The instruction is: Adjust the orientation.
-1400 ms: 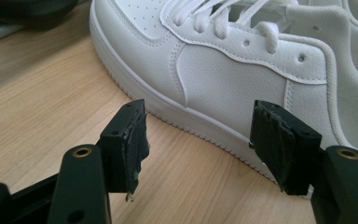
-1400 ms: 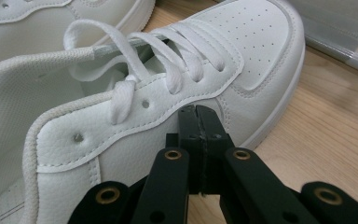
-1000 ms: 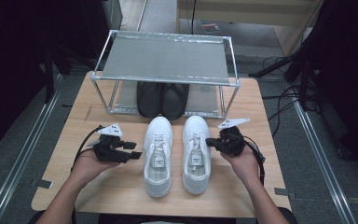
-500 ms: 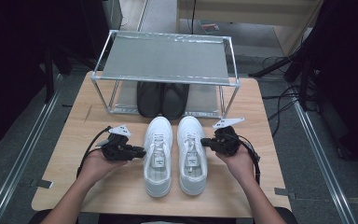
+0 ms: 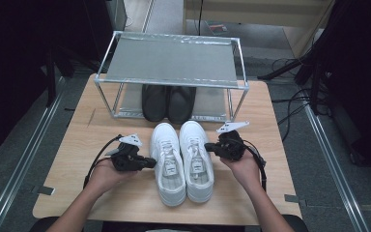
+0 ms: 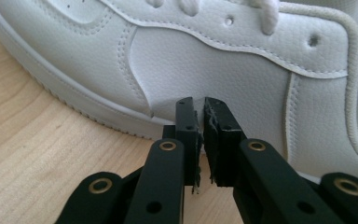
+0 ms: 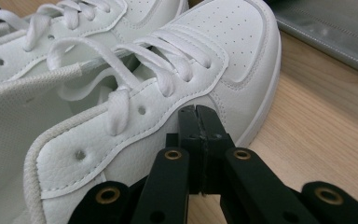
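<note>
A pair of white sneakers stands side by side at the table's middle, toes toward the rack: the left shoe (image 5: pixel 168 166) and the right shoe (image 5: pixel 198 159). My left gripper (image 5: pixel 151 163) is shut, with its tips against the left shoe's outer side (image 6: pixel 214 60). In the left gripper view a thin slit remains between the pads and nothing is in it. My right gripper (image 5: pixel 207 146) is shut too, its tips (image 7: pixel 196 111) resting on the right shoe's outer side (image 7: pixel 233 46) just below the laces. Neither gripper holds anything.
A metal two-level rack (image 5: pixel 171 60) stands at the back of the wooden table (image 5: pixel 280 145). A pair of black shoes (image 5: pixel 169 102) sits on its lower level. Bare wood lies left and right of the sneakers.
Both grippers have moved inward and forward. The left one closed the gap to the left shoe's side; the right one edged up to the right shoe. The shoes have not shifted.
</note>
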{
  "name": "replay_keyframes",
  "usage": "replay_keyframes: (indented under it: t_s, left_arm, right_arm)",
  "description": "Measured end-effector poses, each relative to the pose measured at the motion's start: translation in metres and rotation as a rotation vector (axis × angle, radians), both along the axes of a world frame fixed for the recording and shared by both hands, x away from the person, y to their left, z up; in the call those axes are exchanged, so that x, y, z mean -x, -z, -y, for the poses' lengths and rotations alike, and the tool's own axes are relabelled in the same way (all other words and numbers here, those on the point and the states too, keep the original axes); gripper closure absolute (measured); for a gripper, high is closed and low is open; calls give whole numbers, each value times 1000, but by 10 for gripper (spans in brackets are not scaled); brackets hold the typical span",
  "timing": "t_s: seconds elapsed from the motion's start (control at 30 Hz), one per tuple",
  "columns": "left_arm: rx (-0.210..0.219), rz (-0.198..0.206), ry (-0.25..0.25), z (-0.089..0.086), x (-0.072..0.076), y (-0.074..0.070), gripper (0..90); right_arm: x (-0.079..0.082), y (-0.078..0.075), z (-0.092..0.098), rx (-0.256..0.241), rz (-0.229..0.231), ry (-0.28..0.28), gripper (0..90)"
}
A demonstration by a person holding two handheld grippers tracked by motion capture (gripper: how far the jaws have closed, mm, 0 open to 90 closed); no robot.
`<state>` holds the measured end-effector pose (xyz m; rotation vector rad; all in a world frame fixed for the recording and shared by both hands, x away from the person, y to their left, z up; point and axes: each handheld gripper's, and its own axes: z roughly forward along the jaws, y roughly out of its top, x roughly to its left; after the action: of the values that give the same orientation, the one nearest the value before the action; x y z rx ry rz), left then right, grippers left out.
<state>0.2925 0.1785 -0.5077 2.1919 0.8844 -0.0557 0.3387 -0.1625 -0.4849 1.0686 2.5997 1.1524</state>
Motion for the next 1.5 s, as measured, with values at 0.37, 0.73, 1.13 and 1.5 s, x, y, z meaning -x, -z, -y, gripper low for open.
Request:
replay_keyframes:
  t_s: [0.37, 0.73, 1.13, 1.5]
  left_arm:
    - [10, 0, 7, 7, 7, 2, 886]
    - [5, 31, 73, 17, 13, 2, 886]
    - [51, 71, 25, -5, 14, -14, 661]
    - [60, 92, -3, -20, 7, -20, 566]
  right_arm:
    - [-5, 3, 7, -52, -34, 15, 900]
    - [-17, 6, 18, -112, -64, 41, 882]
    - [-9, -5, 22, -146, 20, 95, 718]
    - [7, -18, 27, -196, 104, 153, 631]
